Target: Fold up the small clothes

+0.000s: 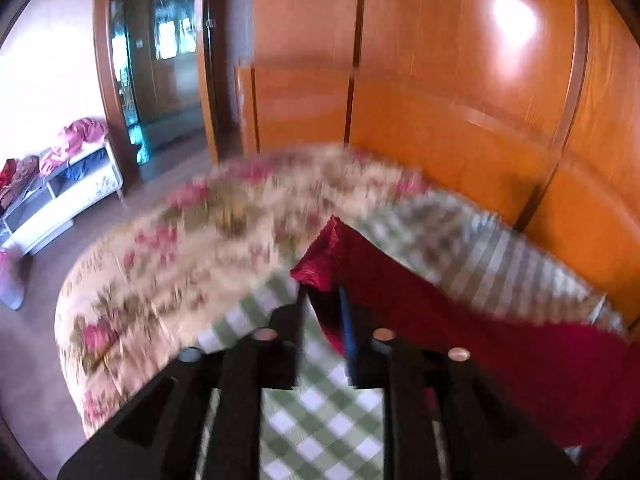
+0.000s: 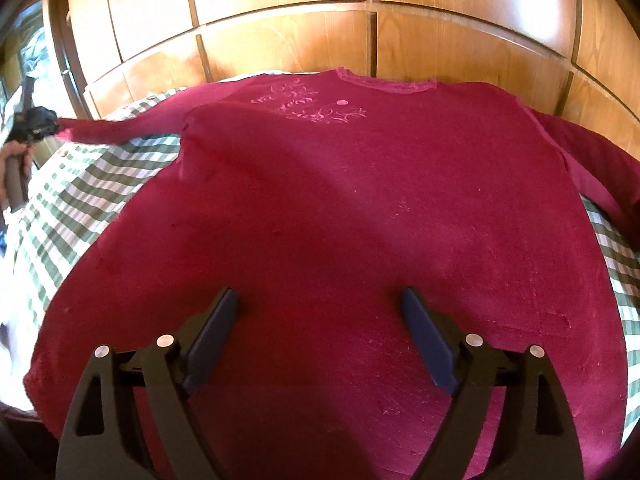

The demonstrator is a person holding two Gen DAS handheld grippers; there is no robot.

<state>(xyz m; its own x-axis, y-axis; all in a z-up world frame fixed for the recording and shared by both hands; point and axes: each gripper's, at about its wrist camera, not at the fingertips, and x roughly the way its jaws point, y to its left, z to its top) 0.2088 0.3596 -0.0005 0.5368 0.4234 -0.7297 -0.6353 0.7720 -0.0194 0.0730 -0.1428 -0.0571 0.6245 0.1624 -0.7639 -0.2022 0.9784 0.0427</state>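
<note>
My left hand-held gripper [image 1: 324,300] pinches the sweater [image 2: 340,220] sleeve [image 1: 320,256]; my right hand-held gripper [image 2: 320,304] stands spread above the sweater. The thin pinch may slip, so the sleeve could drop.

No legible text, label, brand, number or sign in either view. The dark red top [image 2: 340,208] carries pale pink stitching [image 2: 308,106] on the chest just below the collar; it looks like curling ornament or script, too small and soft to make out as letters. Left wrist view is motion-blurred, and nothing readable appears there.
</note>
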